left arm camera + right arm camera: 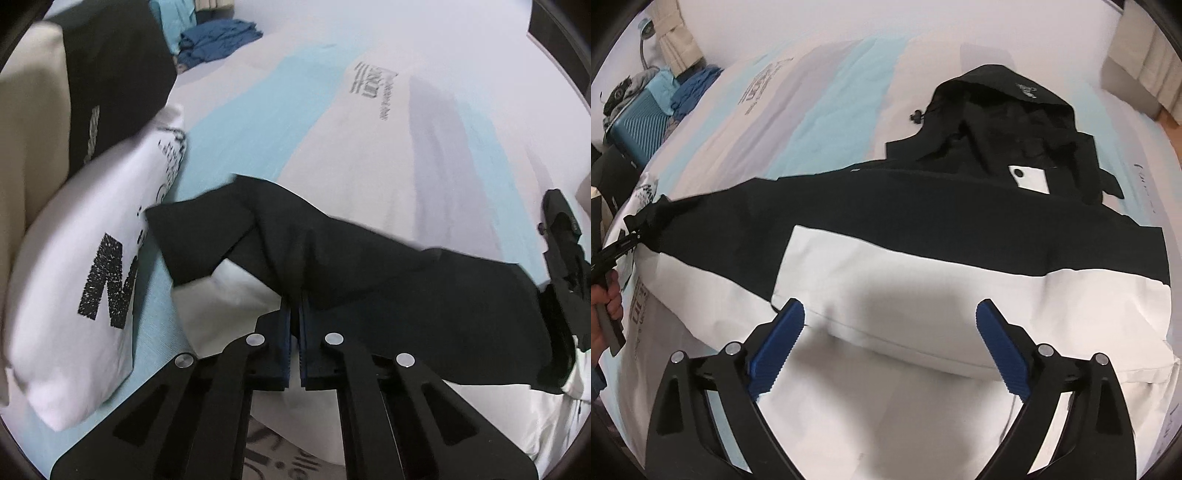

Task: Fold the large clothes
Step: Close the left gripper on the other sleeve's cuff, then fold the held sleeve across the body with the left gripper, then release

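Note:
A black and white hooded jacket [923, 236] lies spread on the bed, hood [1008, 110] at the far side. My left gripper [294, 302] is shut on the jacket's black sleeve [332, 254] and holds it lifted over the bedcover. It also shows at the left edge of the right wrist view [635, 232], pinching the sleeve end. My right gripper [890, 314] is open and empty, hovering just above the white lower body of the jacket. It shows at the right edge of the left wrist view [561, 236].
The bedcover [332, 129] is white with pale blue stripes and print. A white printed pillow [92, 277] and a black and beige one [110, 74] lie to the left. Folded blue clothes [218, 38] sit far back. A blue suitcase [635, 122] stands beside the bed.

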### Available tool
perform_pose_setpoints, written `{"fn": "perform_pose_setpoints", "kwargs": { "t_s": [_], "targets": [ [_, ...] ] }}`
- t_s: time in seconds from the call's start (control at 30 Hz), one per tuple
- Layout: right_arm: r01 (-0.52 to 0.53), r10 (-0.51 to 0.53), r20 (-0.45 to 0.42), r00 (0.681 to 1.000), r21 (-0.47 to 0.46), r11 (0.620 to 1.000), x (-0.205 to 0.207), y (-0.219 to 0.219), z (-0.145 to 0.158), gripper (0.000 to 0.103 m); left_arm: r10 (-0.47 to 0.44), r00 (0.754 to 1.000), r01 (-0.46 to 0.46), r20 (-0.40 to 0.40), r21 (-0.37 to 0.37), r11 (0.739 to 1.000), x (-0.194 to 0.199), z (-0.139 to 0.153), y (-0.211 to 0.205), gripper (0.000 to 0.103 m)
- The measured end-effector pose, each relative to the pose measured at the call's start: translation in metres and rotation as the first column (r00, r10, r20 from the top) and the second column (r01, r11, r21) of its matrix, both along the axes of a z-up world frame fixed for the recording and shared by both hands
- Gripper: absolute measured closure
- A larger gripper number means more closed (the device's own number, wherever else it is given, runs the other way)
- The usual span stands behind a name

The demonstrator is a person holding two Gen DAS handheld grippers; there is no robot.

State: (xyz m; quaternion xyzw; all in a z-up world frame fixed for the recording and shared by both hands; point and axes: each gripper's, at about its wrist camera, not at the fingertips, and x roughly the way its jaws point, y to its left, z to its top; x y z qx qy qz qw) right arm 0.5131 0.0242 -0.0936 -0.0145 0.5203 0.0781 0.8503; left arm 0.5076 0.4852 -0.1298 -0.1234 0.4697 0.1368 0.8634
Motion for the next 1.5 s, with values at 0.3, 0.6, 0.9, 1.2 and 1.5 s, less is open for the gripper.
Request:
{"fn": "perform_pose_setpoints", "kwargs": {
  "t_s": [0.3,0.6,0.9,1.2,1.5],
  "targets": [
    [0.052,-0.052,0.052,0.997,-0.007,0.999,-0.007,-0.041,0.010,0.008,-0.104,0.990,0.102,0.094,0.026,0.994,-0.003,0.059,-0.082,0.102],
    [0.072,-0.069,0.096,0.993,-0.025,0.997,-0.020,-0.087,0.025,0.008,-0.174,0.978,0.168,0.119,0.056,0.984,-0.002,0.078,-0.171,0.102],
    [0.133,-0.130,0.099,0.987,-0.018,0.991,-0.034,-0.149,0.034,0.008,-0.206,0.969,0.198,0.134,0.075,0.977,0.001,0.100,-0.248,0.102],
    [0.149,-0.146,0.111,0.983,-0.018,0.989,-0.043,-0.210,0.047,0.008,-0.220,0.965,0.210,0.140,0.082,0.974,-0.003,0.114,-0.324,0.102],
    [0.156,-0.152,0.137,0.979,-0.017,0.988,-0.048,-0.271,0.061,0.008,-0.276,0.951,0.262,0.143,0.107,0.959,0.002,0.128,-0.424,0.102]
  ]
}}
